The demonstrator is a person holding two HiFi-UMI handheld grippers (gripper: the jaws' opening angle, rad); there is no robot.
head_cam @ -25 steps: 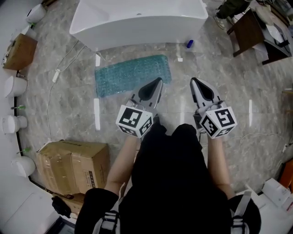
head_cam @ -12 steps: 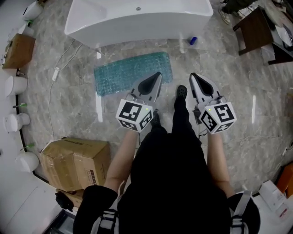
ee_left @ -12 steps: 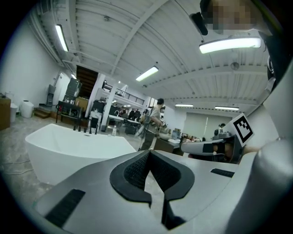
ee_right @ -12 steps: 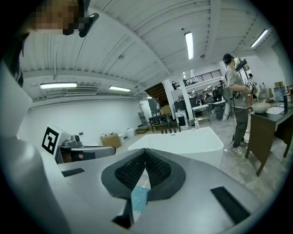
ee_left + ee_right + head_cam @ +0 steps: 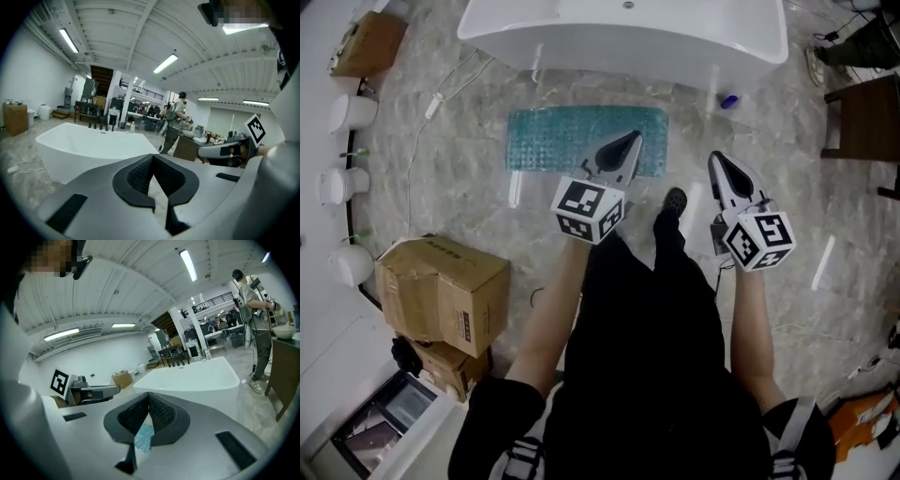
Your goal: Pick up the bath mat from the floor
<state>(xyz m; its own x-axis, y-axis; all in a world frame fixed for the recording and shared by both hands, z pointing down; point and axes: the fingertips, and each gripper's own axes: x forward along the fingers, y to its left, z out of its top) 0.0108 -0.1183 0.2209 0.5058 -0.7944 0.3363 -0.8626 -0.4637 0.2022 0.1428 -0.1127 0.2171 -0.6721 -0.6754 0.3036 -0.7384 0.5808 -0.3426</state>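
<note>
Hovering left hand-held gripper above bath mat right end, nearer; right hand-held gripper just beyond; holding both pinched shut, empty; mat length running leftward.

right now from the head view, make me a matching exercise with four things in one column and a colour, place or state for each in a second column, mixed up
Things
1. bath mat
2. bathtub
3. nearest cardboard box
4. right gripper

Descriptions
a. white, along the top of the head view
b. jaws shut, nothing held between them
c. teal, lying flat on the floor in front of the tub
d. brown, on the floor at the left of the head view

Pairs: 1-c, 2-a, 3-d, 4-b
</note>
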